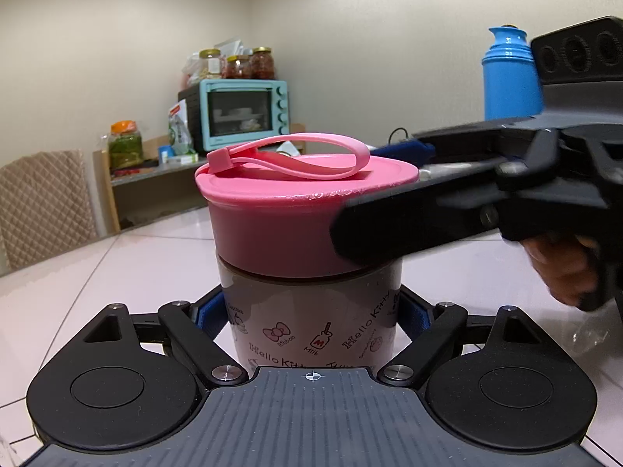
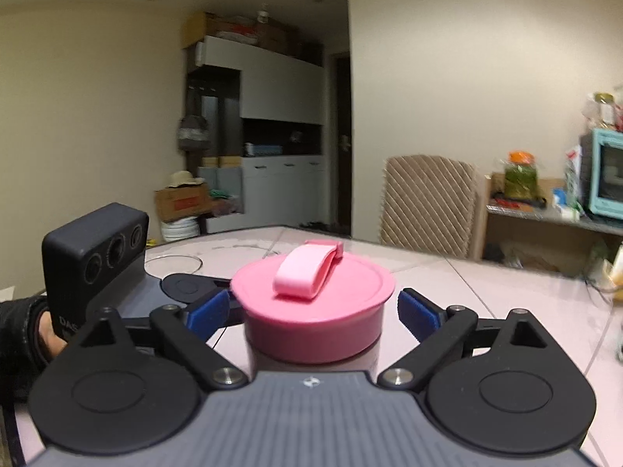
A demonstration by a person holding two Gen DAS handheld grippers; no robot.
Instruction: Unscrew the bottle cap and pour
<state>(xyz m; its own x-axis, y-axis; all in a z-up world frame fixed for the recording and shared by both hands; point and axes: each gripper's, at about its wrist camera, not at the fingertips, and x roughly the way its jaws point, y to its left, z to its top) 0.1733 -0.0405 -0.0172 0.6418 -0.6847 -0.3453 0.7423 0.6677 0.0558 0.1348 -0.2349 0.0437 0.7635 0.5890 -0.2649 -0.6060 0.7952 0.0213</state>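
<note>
My left gripper [image 1: 311, 313] clamps the bottle [image 1: 311, 311] below its pink cap [image 2: 313, 307]; my right gripper [image 2: 313, 311] straddles that cap, pads apart. Contents hidden.

The left gripper [image 1: 311, 311] clamps the Hello Kitty bottle [image 1: 311, 311] low on its body, blue pads [image 1: 206, 311] pressed to both sides. Up top sits the pink cap [image 1: 272, 229], strap loop [image 1: 296, 155] lying across it. From the right, the right gripper [image 1: 393, 194] straddles that cap, near finger over its side.
</note>
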